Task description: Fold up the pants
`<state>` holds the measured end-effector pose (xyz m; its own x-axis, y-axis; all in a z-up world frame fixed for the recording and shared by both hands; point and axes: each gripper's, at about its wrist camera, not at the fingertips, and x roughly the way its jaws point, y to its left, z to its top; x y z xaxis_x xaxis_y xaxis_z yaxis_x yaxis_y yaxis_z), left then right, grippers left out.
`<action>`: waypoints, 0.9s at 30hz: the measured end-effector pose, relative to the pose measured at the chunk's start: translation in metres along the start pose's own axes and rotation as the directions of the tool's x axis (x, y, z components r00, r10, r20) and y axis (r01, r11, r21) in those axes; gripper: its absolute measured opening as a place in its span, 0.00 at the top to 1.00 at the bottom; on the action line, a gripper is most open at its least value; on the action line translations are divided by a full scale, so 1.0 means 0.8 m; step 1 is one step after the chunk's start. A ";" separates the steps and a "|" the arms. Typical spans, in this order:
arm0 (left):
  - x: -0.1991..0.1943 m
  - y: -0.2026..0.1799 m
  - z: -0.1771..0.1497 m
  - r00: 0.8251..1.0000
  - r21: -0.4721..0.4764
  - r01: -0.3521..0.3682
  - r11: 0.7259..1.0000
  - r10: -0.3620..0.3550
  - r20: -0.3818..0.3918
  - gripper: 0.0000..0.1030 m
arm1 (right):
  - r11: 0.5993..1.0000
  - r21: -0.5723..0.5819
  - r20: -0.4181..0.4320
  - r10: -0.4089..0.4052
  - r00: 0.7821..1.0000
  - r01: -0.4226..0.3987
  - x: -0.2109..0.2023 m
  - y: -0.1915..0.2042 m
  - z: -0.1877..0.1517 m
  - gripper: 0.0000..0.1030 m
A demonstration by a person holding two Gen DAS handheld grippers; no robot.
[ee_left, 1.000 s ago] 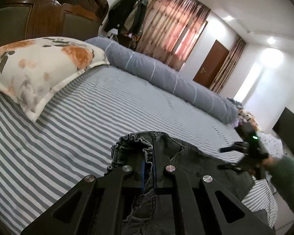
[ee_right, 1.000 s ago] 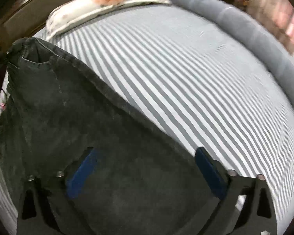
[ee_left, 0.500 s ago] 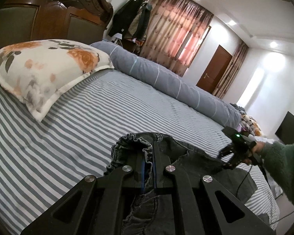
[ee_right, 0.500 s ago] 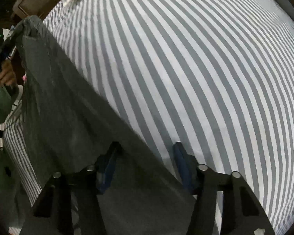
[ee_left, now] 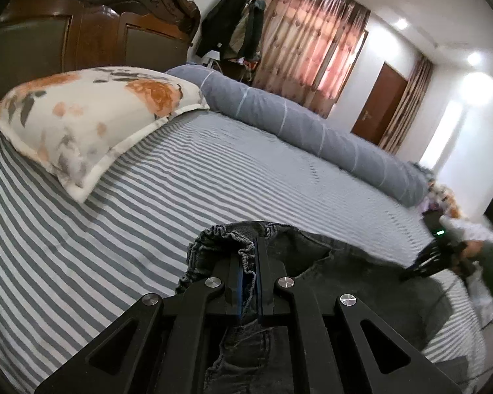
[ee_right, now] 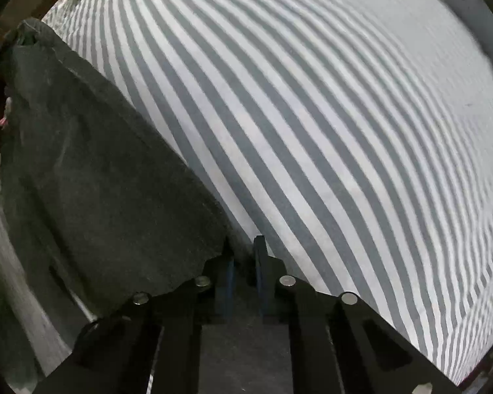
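Note:
Dark grey denim pants (ee_left: 315,272) lie on the striped bed. My left gripper (ee_left: 249,256) is shut on the gathered elastic waistband (ee_left: 226,233) and holds it just above the sheet. In the right wrist view the pants (ee_right: 92,170) stretch from the far left down to my right gripper (ee_right: 245,249), whose jaws are nearly together at the pant's near edge; I cannot tell if cloth sits between them. The right gripper also shows in the left wrist view (ee_left: 427,259), blurred, at the pants' far end.
A floral pillow (ee_left: 92,121) lies at the bed's head by the wooden headboard (ee_left: 92,29). A long grey bolster (ee_left: 312,131) runs along the far side. The grey-and-white striped sheet (ee_right: 328,131) spreads wide to the right of the pants.
My right gripper's jaws have gone from wide open to nearly closed at the pant's edge, and it moved lower toward the bed's foot. My left gripper stayed shut on the waistband.

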<state>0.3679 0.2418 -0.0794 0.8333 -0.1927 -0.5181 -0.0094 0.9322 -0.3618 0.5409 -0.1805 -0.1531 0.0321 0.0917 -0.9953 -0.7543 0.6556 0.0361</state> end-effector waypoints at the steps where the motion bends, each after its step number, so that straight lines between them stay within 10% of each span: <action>1: 0.001 -0.002 0.000 1.000 0.012 -0.012 1.000 0.012 -0.004 0.95 | 0.999 0.016 0.026 -0.029 0.999 0.029 -0.008 0.006 -0.006 0.94; 14: -0.083 -0.028 0.000 1.000 0.142 0.002 0.990 0.002 -0.025 0.95 | 0.930 0.257 0.221 -0.321 0.921 0.263 -0.148 0.191 -0.189 0.98; 27: -0.195 -0.032 -0.099 0.985 0.291 0.026 0.956 0.025 -0.170 0.94 | 0.895 0.427 0.200 -0.231 0.952 0.128 -0.105 0.365 -0.324 0.98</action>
<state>0.1944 0.2238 -0.0510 0.7268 -0.2183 -0.6512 0.1730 0.9758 -0.1340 0.1484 -0.1912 -0.0820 0.3358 0.0856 -0.9380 -0.3916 0.9184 -0.0564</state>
